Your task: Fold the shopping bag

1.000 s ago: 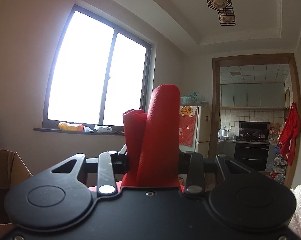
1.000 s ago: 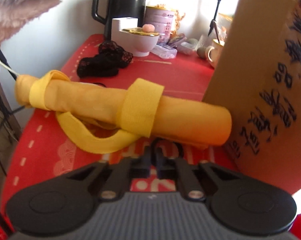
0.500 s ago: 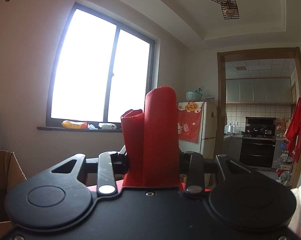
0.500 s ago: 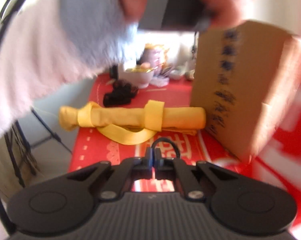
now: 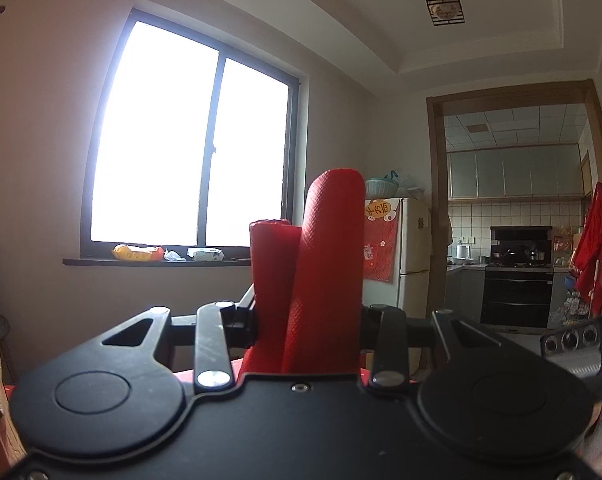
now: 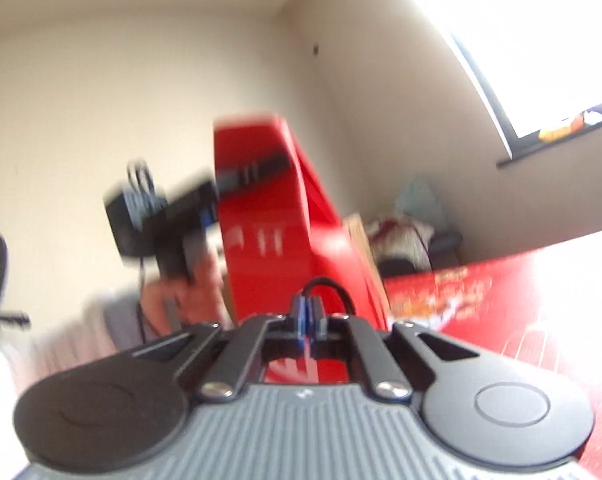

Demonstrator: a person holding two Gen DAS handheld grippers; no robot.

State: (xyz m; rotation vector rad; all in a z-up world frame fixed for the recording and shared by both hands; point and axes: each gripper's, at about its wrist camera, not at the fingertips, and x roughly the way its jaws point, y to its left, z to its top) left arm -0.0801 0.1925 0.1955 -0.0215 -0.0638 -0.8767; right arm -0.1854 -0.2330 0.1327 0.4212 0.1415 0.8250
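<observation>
Clearly the red bag [image 5: 321,276] is already rolled into a thick bundle, and it stands upright between the fingers of the left gripper [image 5: 307,320], which are clamped on its sides. It rises in front of the window [image 5: 197,144], with a narrower rolled part just beside the wider one.

From the right wrist view the same bag [image 6: 269,224] is seen from another side, above the far end of the red bench [image 6: 541,312], with the left gripper [image 6: 205,200] and the person's hand [image 6: 197,284] under it. This picture is blurred, so fine details of the roll are not sure.

The right gripper [image 6: 309,320] has its fingers together and nothing between them; it points toward the bag but is apart from it.

As a judgement, the folding and rolling look done. What is probably left is to secure the roll, maybe with its handle strap, and to put it down on the bench. Whether a strap is already around it, I cannot tell.
</observation>
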